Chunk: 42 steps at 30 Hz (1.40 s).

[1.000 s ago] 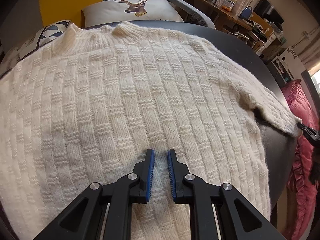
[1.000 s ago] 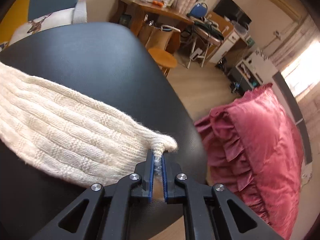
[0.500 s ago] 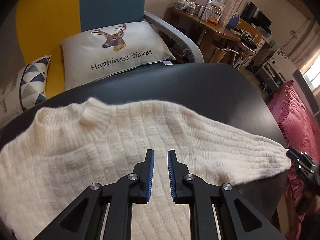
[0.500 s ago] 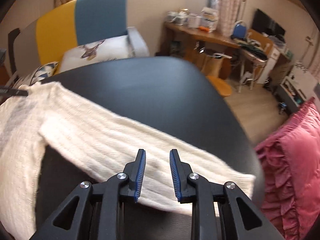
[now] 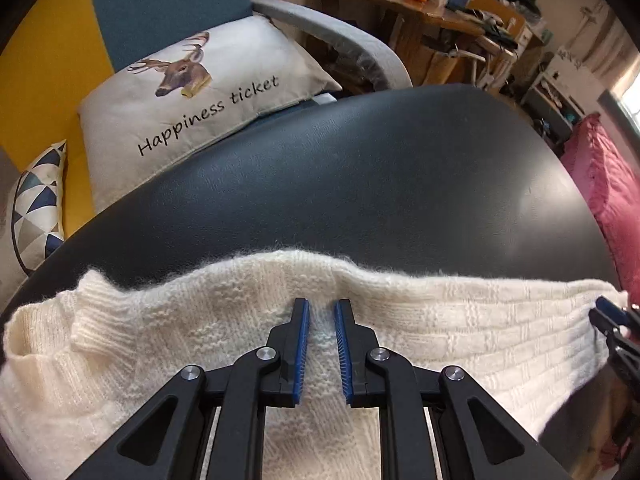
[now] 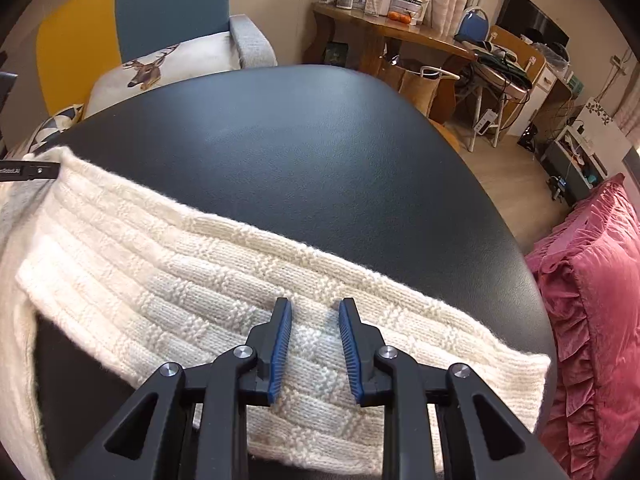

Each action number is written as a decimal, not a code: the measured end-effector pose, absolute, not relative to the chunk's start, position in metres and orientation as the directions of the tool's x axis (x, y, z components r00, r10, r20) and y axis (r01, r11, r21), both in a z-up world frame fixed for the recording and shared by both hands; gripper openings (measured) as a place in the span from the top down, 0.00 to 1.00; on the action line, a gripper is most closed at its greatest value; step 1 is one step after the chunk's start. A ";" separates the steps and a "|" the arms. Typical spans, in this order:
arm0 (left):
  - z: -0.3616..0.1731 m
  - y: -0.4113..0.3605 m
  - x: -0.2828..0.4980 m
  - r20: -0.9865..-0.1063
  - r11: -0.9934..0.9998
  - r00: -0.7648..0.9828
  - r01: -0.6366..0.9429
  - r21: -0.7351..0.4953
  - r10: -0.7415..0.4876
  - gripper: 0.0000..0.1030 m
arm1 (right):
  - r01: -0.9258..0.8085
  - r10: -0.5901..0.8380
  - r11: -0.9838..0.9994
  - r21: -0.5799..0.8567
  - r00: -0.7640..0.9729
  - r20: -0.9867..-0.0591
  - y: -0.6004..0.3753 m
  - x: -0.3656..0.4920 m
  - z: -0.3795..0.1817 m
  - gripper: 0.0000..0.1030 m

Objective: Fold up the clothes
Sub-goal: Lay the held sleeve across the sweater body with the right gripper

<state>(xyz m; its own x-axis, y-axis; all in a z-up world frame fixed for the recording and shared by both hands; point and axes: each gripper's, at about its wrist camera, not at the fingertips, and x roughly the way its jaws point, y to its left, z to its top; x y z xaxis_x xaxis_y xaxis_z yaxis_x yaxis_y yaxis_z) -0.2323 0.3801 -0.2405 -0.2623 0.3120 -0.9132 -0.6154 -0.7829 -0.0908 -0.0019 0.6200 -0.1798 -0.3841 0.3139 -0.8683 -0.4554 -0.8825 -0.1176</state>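
A cream knitted sweater (image 5: 168, 344) lies flat on the black table (image 5: 380, 168), its ribbed collar (image 5: 94, 312) at the left. My left gripper (image 5: 320, 308) hovers open over the shoulder near the sweater's far edge, nothing pinched between its blue pads. The right gripper's tips (image 5: 610, 316) show at the sleeve end on the right. In the right wrist view the sleeve (image 6: 200, 264) stretches straight across the table. My right gripper (image 6: 315, 306) is open above the sleeve near the cuff (image 6: 520, 376), holding nothing. The left gripper's finger (image 6: 28, 171) shows at the far left.
Behind the table stands a yellow and blue armchair (image 5: 168, 4) with a deer-print pillow (image 5: 200, 96) and a triangle-pattern pillow (image 5: 38, 208). A pink ruffled cushion (image 6: 592, 300) lies just off the table's right edge. A cluttered wooden desk (image 6: 392, 28) stands further back.
The right gripper has let go of the sleeve cuff, opened and now sits over the sleeve laid out flat. The left gripper has travelled up the sweater body to the shoulder edge.
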 end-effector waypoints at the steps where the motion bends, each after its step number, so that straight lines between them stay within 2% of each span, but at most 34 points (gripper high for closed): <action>1: -0.241 0.380 -0.233 -0.912 -0.793 -0.268 -0.602 -0.093 0.310 0.86 | -0.459 0.324 -0.880 -0.125 -0.385 -0.864 0.621 -0.004 -0.181 0.77; 5: -0.241 0.379 -0.229 -0.902 -0.818 -0.309 -0.570 -0.077 0.301 0.86 | -0.467 0.346 -0.873 -0.141 -0.389 -0.854 0.627 -0.012 -0.182 0.76; 11: -0.222 0.358 -0.209 -0.873 -0.811 -0.335 -0.575 -0.108 0.354 0.86 | -0.458 0.355 -0.873 -0.166 -0.365 -0.861 0.621 -0.018 -0.170 0.76; 16: -0.209 0.337 -0.168 -0.856 -0.745 -0.285 -0.647 -0.160 0.431 0.86 | -0.290 0.159 -0.957 -0.003 -0.516 -0.842 0.568 -0.036 -0.145 0.76; 18: -0.211 0.336 -0.147 -0.858 -0.708 -0.251 -0.686 -0.168 0.447 0.86 | -0.228 0.073 -0.972 0.057 -0.523 -0.849 0.549 -0.045 -0.148 0.76; 20: -0.215 0.336 -0.130 -0.862 -0.683 -0.230 -0.711 -0.168 0.452 0.86 | -0.199 0.046 -0.978 0.064 -0.505 -0.862 0.535 -0.053 -0.157 0.76; 24: -0.229 0.337 -0.107 -0.874 -0.665 -0.181 -0.721 -0.194 0.451 0.86 | -0.214 0.114 -0.977 -0.022 -0.431 -0.895 0.531 -0.064 -0.183 0.77; 32: -0.241 0.331 -0.089 -0.874 -0.683 -0.179 -0.700 -0.209 0.451 0.86 | -0.235 0.197 -0.967 -0.099 -0.442 -0.875 0.538 -0.070 -0.188 0.77; 38: -0.233 0.324 -0.101 -0.868 -0.716 -0.190 -0.657 -0.235 0.459 0.86 | -0.297 0.147 -0.955 0.004 -0.481 -0.864 0.555 -0.056 -0.171 0.77; 42: -0.225 0.307 -0.120 -0.855 -0.752 -0.236 -0.615 -0.236 0.461 0.86 | -0.414 0.198 -0.910 0.035 -0.508 -0.838 0.603 -0.029 -0.152 0.77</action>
<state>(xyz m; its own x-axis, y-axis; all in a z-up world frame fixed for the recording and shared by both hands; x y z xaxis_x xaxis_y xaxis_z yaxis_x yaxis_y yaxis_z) -0.1196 0.3074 -0.2251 -0.2361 0.4612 -0.8553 -0.6153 -0.7522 -0.2357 -0.0292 0.6033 -0.1517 -0.5081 0.1984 -0.8381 -0.4137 -0.9097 0.0355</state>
